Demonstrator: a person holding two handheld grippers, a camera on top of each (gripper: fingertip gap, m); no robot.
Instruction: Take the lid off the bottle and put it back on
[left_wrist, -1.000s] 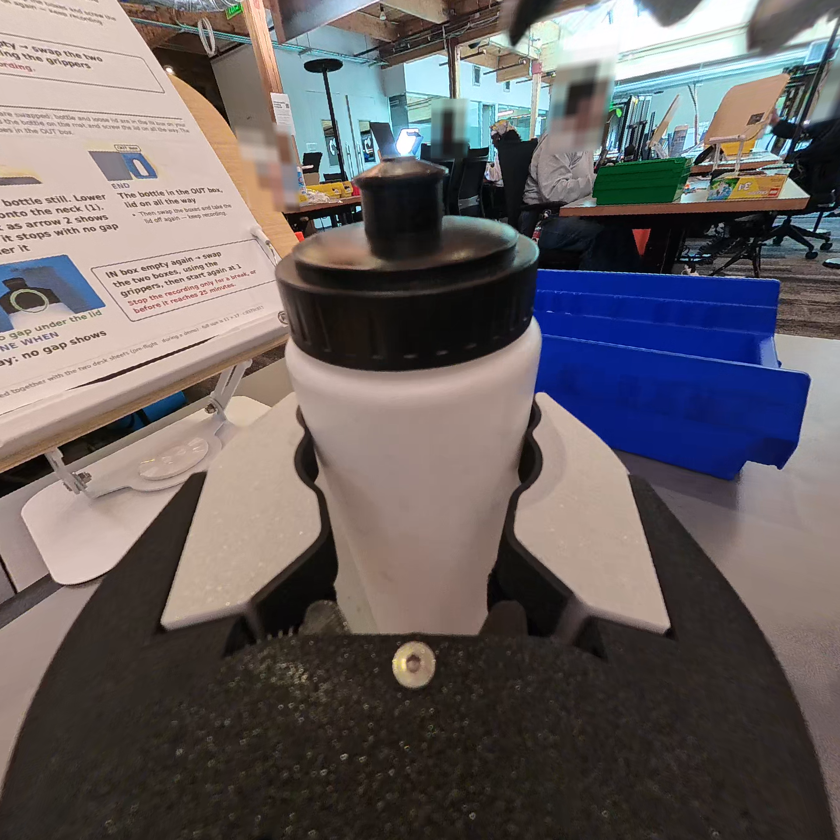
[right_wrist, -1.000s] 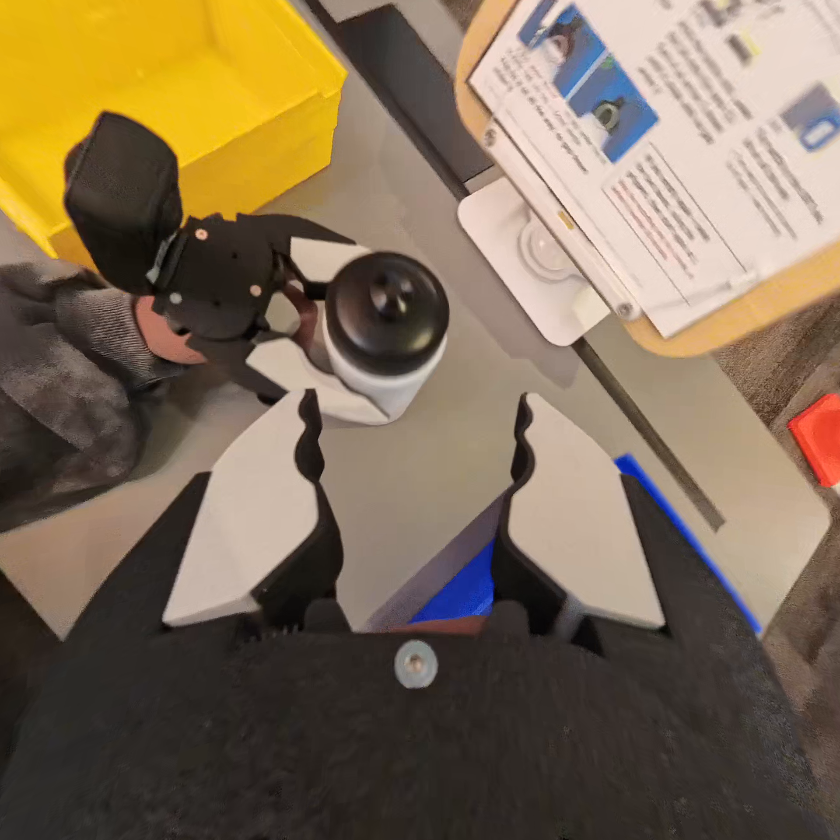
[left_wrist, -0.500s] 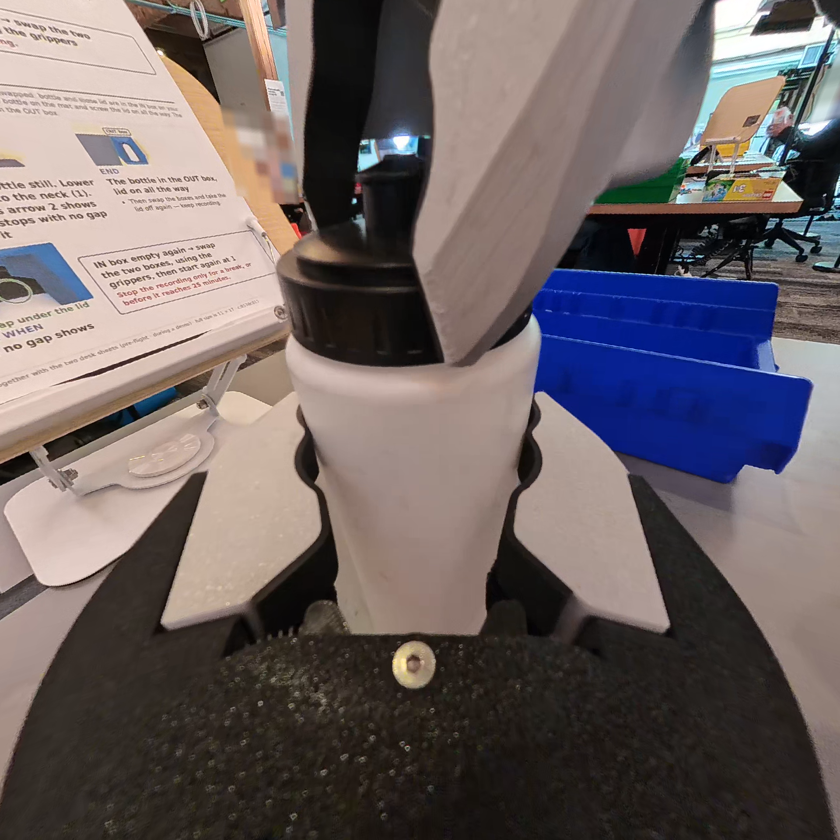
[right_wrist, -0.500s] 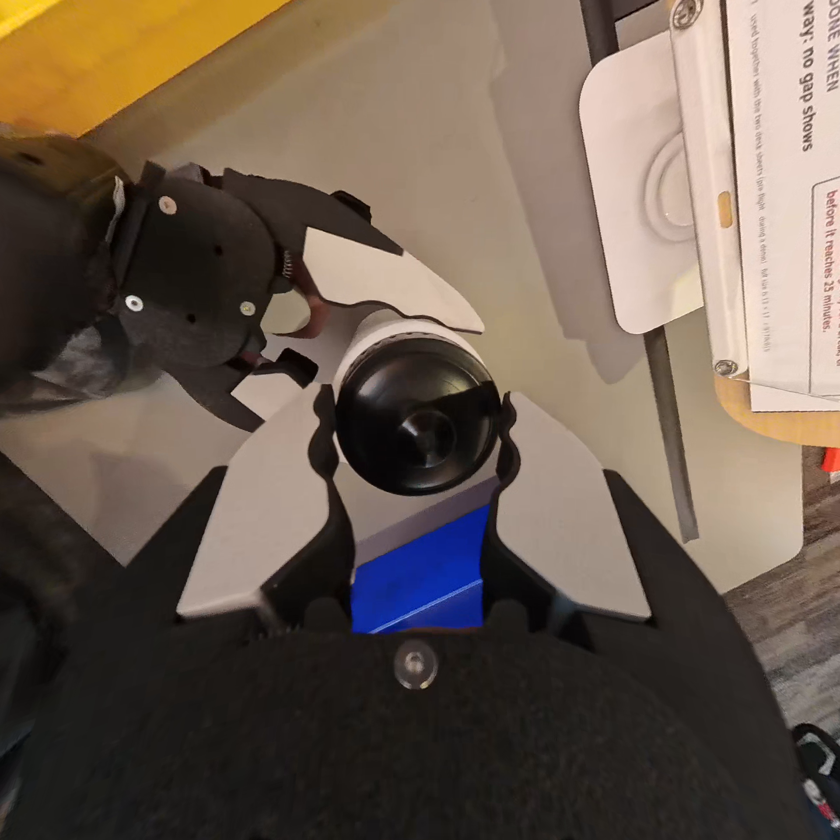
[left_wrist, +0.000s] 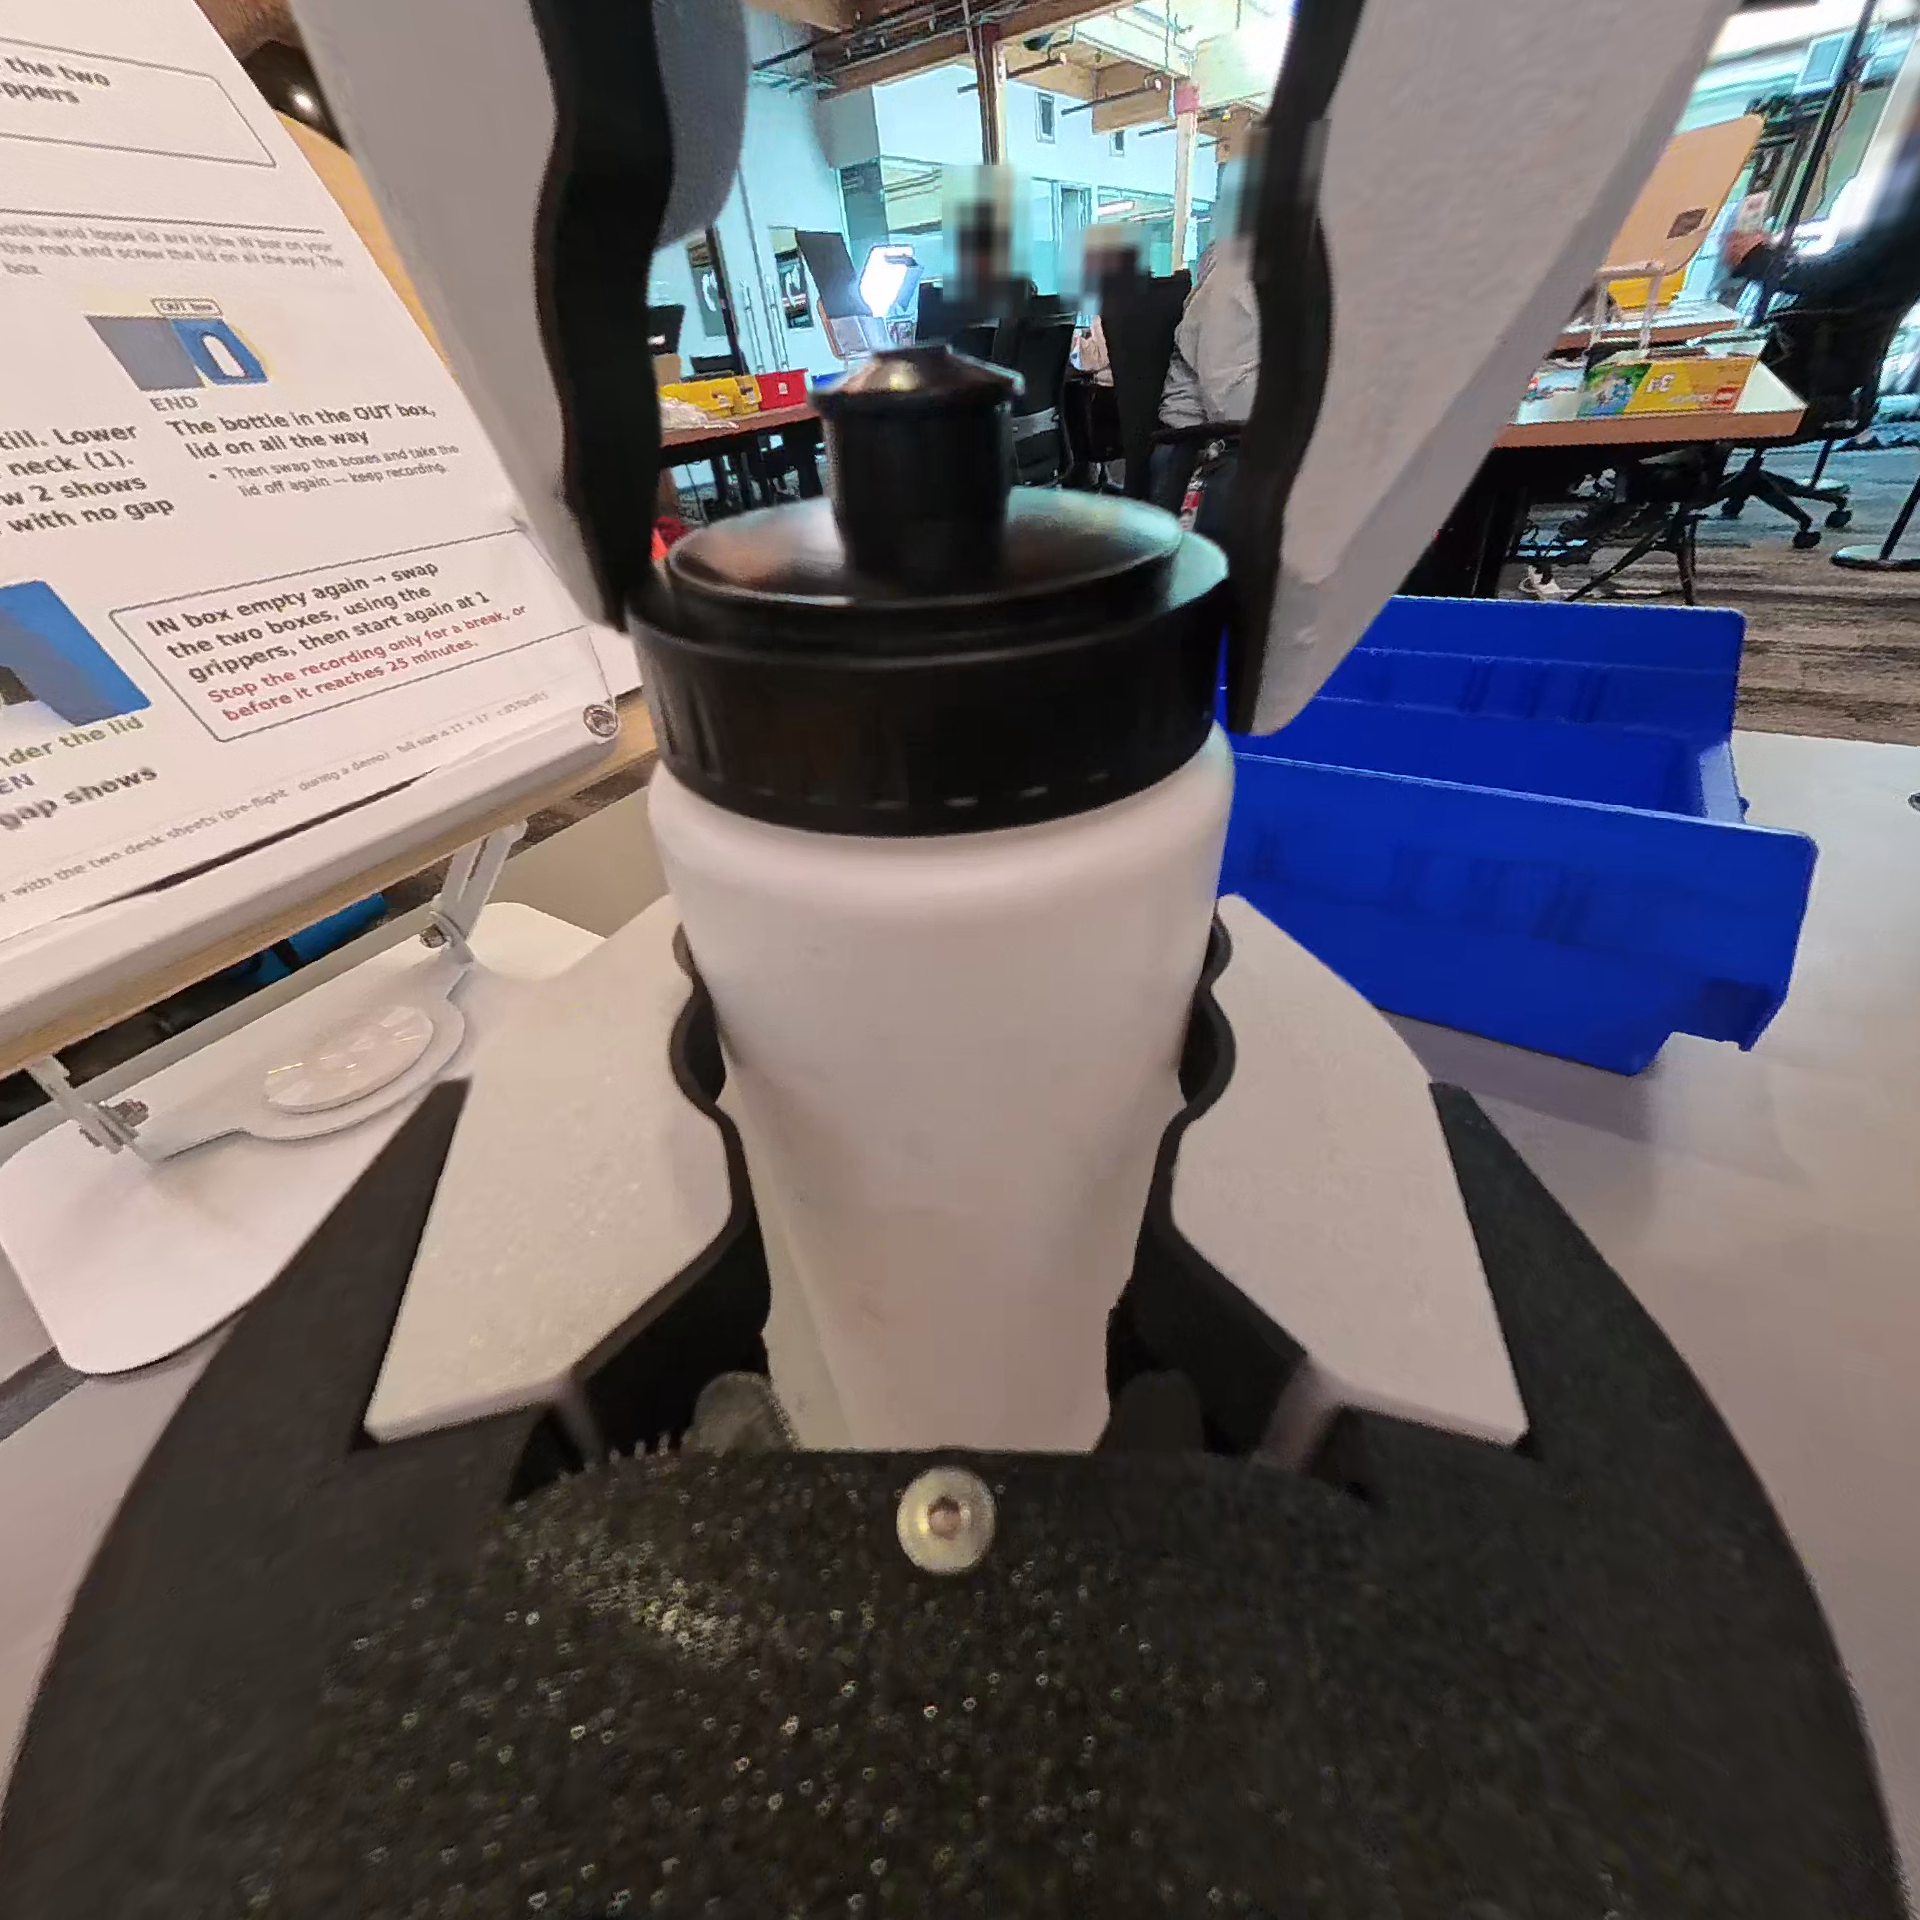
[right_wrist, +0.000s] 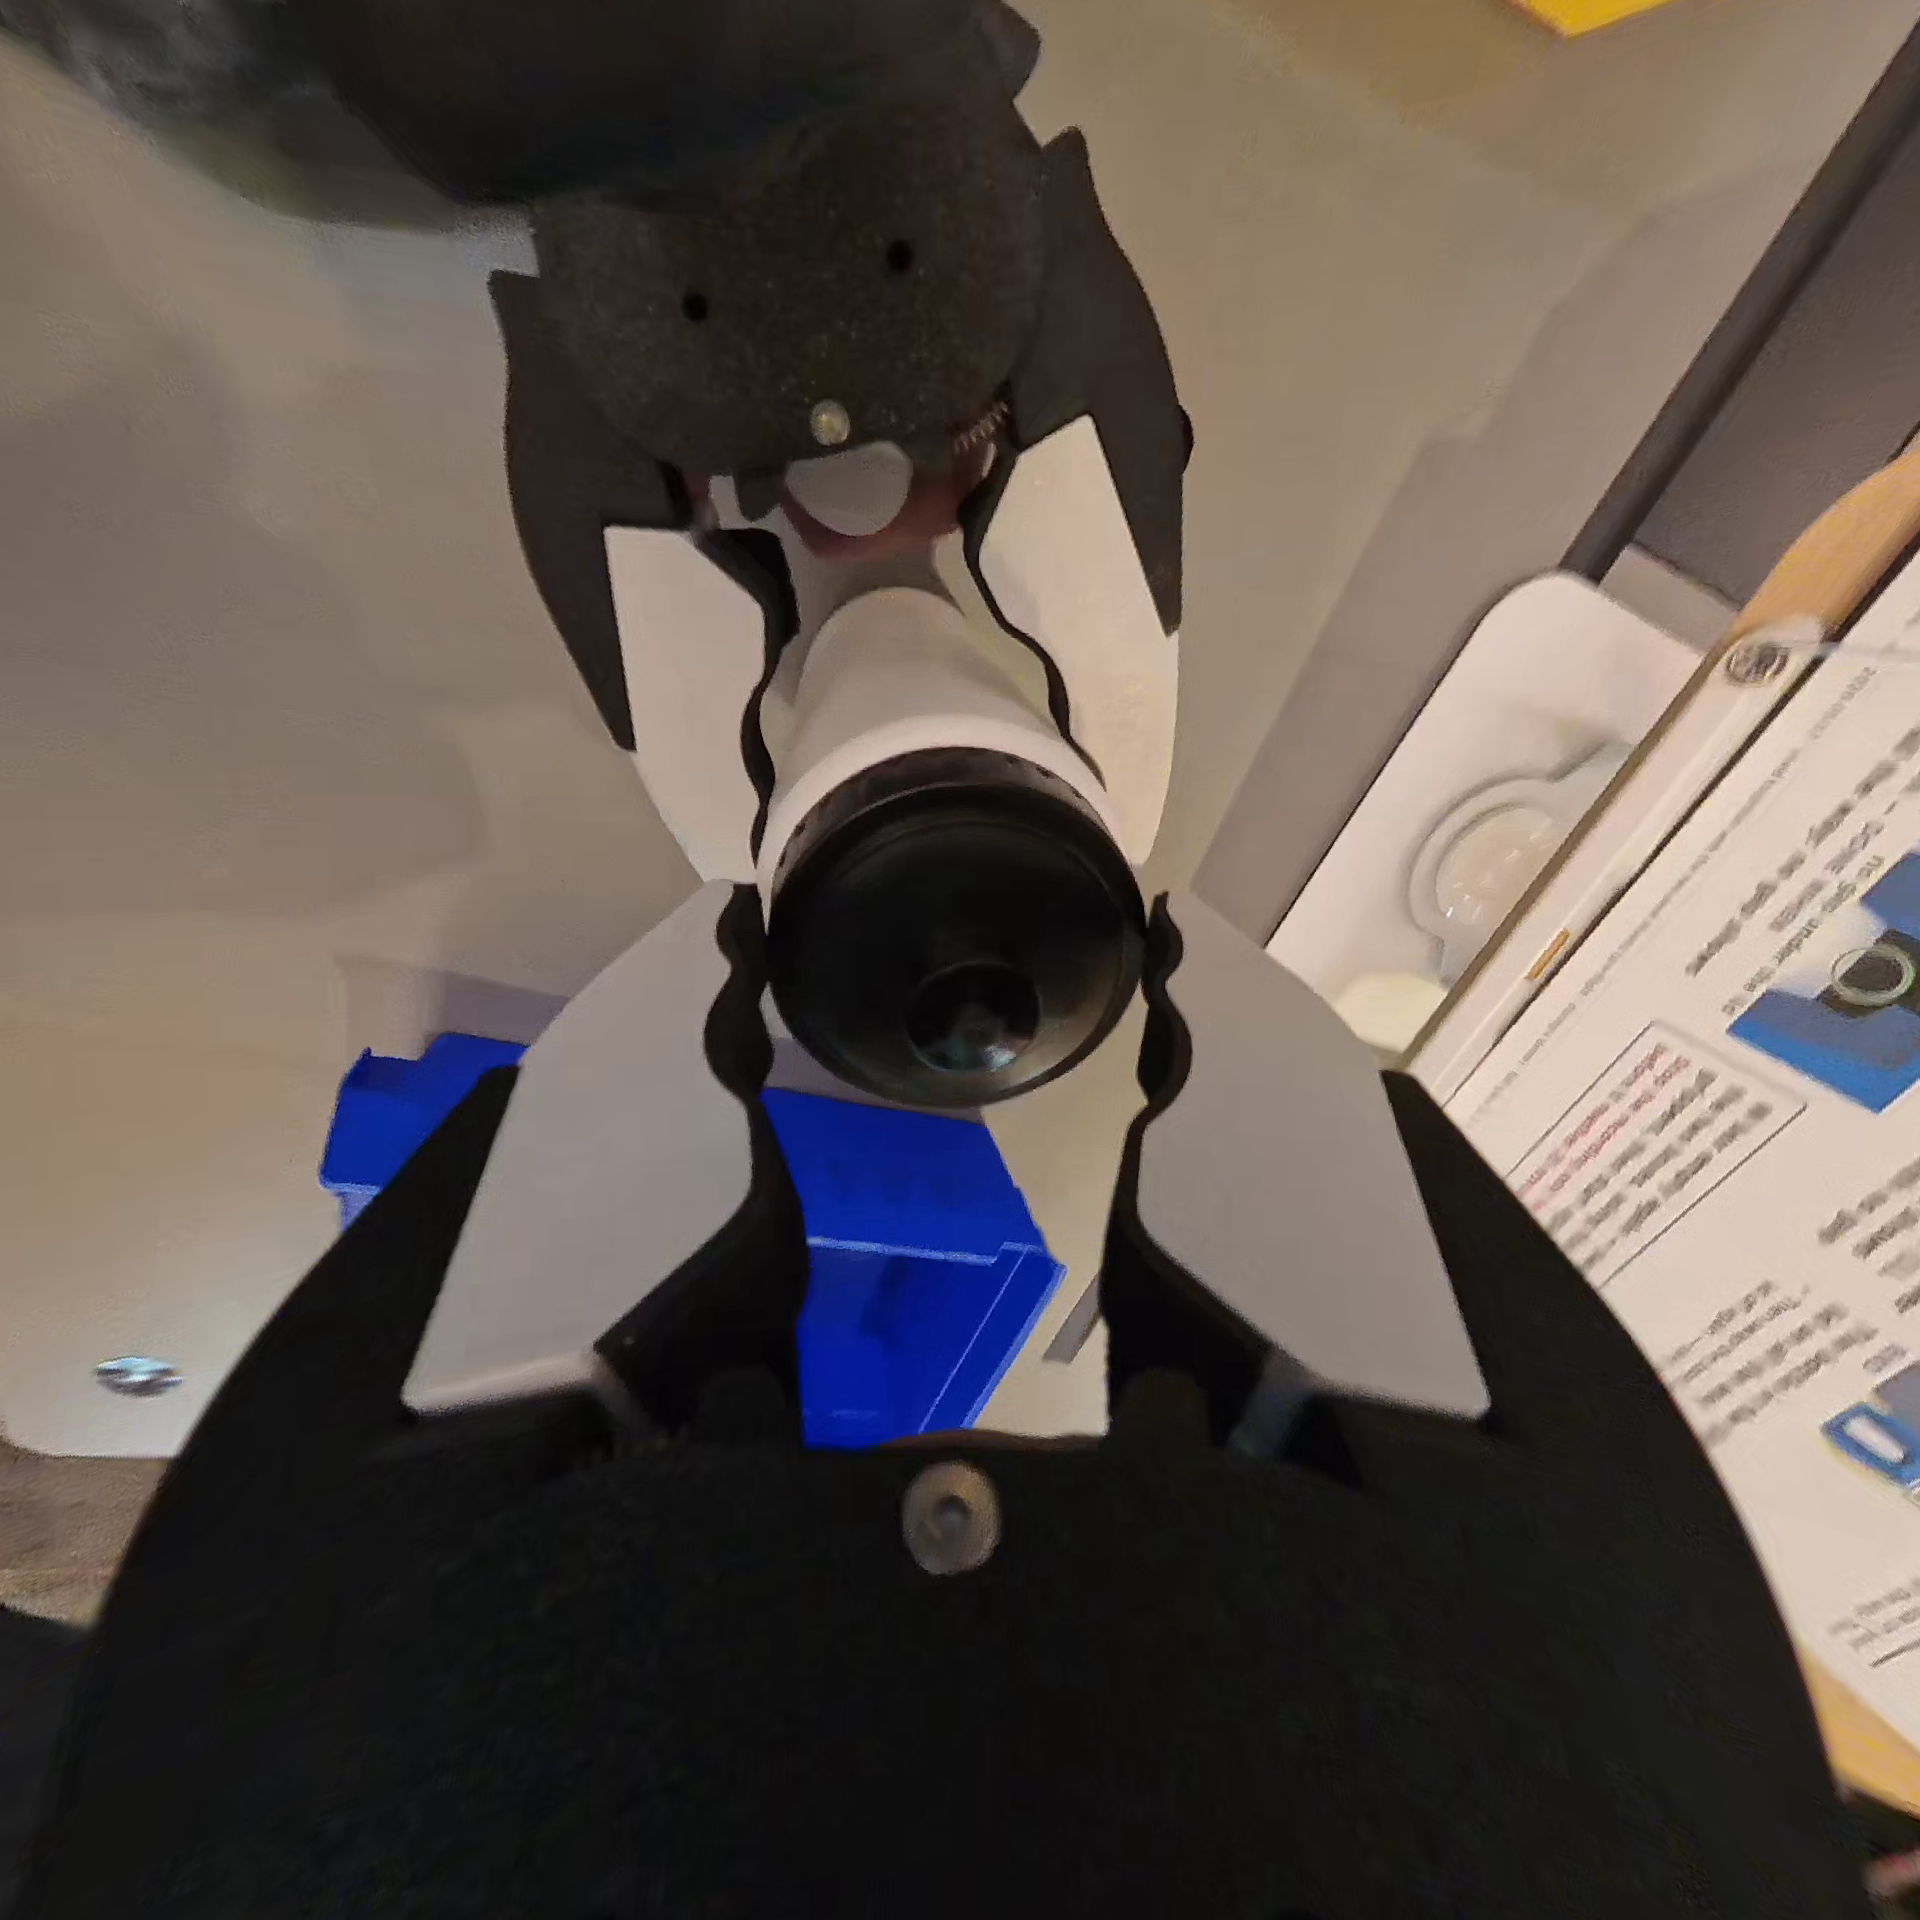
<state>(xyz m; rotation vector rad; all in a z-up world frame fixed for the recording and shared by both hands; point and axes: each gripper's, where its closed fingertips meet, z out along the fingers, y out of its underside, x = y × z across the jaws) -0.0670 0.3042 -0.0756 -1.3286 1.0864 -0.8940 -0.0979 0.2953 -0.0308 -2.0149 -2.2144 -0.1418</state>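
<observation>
A white bottle (left_wrist: 935, 1039) with a black screw lid (left_wrist: 935, 707) stands upright on the grey table. My left gripper (left_wrist: 945, 935) is shut on the bottle's body, below the lid. My right gripper (left_wrist: 935, 665) comes down from above, with one white finger on each side of the lid's rim. In the right wrist view I look down on the lid (right_wrist: 935, 935). My right gripper (right_wrist: 943, 904) is shut on it, pads against its sides. The bottle body (right_wrist: 914, 686) shows below it, held by the left gripper (right_wrist: 935, 769). The bottle's base is hidden.
A blue bin (left_wrist: 1507, 831) sits just right of the bottle and also shows in the right wrist view (right_wrist: 904, 1247). An instruction sheet on a white stand (left_wrist: 208, 520) stands close on the left. People sit at desks far behind.
My right gripper came down from above the bottle, closed around the lid and has since turned about the lid's axis. The left gripper and the bottle have stayed put.
</observation>
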